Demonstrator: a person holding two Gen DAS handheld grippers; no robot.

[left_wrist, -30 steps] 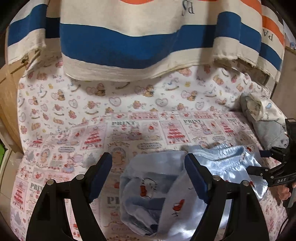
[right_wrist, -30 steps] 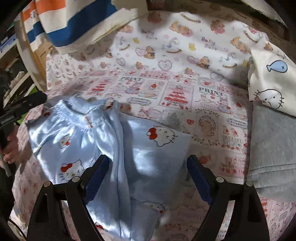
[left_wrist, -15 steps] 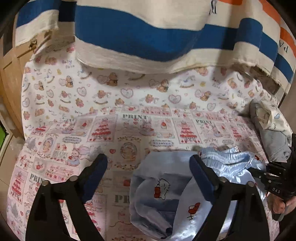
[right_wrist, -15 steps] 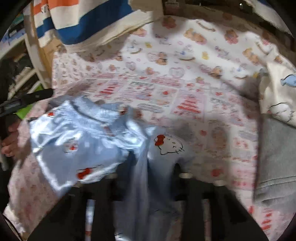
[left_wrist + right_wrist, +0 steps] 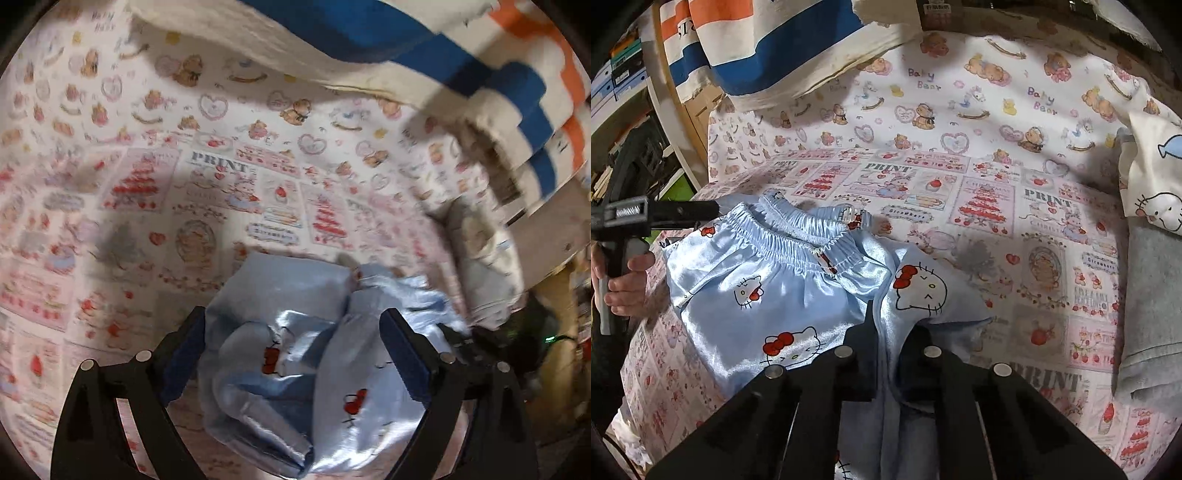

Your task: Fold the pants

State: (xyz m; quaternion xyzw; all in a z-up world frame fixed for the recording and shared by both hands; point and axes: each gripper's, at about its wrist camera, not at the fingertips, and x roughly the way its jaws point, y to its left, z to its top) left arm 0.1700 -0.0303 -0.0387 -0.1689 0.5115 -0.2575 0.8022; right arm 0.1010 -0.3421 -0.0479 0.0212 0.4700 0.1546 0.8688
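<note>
Light blue satin pants with a cat-face print lie crumpled on a patterned bed sheet, elastic waistband toward the far left. My right gripper is shut on a fold of the pants near their middle. In the left wrist view the pants lie bunched between and under the fingers of my left gripper, which is open and empty above them. The left gripper also shows at the left edge of the right wrist view, held by a hand.
A striped blue, orange and cream blanket hangs over the back of the bed. Folded grey and white clothes are stacked at the right. Wooden furniture and shelves stand beyond the left edge.
My right gripper has closed on a fold of the pants. My left gripper has swung, so its view now tilts right, still open over the pants.
</note>
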